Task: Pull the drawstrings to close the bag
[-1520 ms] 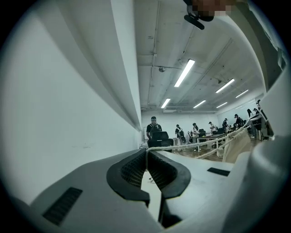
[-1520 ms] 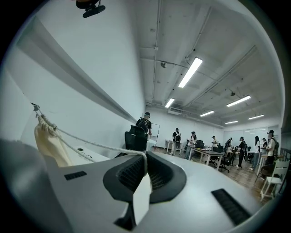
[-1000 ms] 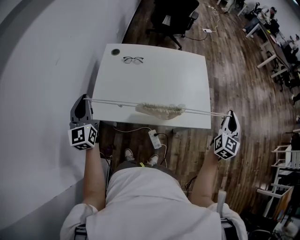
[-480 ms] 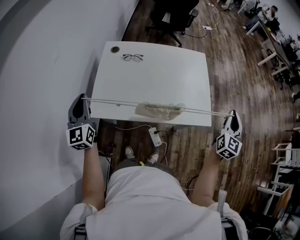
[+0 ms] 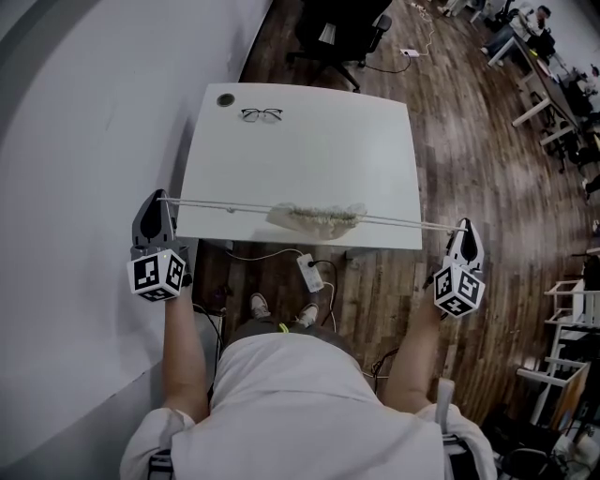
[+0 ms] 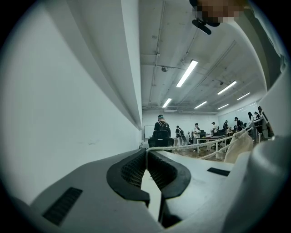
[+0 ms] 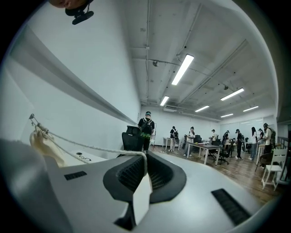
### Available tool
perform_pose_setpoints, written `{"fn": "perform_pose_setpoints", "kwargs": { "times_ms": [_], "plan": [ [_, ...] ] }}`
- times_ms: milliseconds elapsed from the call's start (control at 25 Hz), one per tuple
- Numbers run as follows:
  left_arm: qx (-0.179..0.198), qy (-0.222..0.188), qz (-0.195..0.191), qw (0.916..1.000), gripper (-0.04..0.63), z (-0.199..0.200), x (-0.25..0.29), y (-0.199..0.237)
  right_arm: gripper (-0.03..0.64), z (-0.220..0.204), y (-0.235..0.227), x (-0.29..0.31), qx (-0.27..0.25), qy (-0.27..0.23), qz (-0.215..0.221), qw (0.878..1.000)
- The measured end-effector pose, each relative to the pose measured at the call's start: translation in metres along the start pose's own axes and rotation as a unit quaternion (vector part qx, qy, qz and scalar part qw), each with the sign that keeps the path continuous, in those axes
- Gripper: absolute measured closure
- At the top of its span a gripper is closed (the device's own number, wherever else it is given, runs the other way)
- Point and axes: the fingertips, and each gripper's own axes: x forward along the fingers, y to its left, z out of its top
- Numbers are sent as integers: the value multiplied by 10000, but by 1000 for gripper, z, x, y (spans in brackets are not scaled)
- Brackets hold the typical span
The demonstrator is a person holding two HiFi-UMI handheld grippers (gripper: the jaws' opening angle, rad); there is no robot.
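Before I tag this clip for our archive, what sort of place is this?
Probably an open-plan office or lab: a white desk, a black office chair on a wood floor, and more desks with people under ceiling strip lights.

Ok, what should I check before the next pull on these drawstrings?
1. Jaws of left gripper shut on left drawstring: ok.
2. Jaws of right gripper shut on right drawstring: ok.
3. Both drawstrings taut and straight: ok.
4. Mouth of bag bunched; fully closed: cannot tell.
5. The eyeglasses lie apart from the bag, at the far end of the table: ok.
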Motion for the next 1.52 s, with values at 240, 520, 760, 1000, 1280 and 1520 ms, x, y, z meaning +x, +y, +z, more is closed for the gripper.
{"fn": "perform_pose_setpoints", "kwargs": {
  "times_ms": [240, 520, 760, 1000, 1280, 1520],
  "plan": [
    [126, -2, -2, 9999, 575, 4, -1, -2, 580, 1, -7, 0, 244, -16, -31, 9997],
    [-190, -247, -145, 9994, 575, 21, -8, -13, 580, 2, 7, 0, 833, -71, 113, 9964],
    [-669, -718, -342, 9946, 575, 57, -11, -26, 580, 43, 35, 0, 1046, -552, 692, 9906],
    [-757, -1101, -517, 9897, 575, 95, -16, -42, 578, 90, 70, -8, 1018, -1023, 1244, 9817],
    [-781, -1400, -918, 9828, 575, 123, -21, -75, 578, 124, 110, -14, 702, -1114, 1800, 9748],
    [-750, -1399, -1117, 9810, 575, 124, -17, -94, 580, 134, 131, -17, 466, -1206, 2178, 9674]
  ]
}}
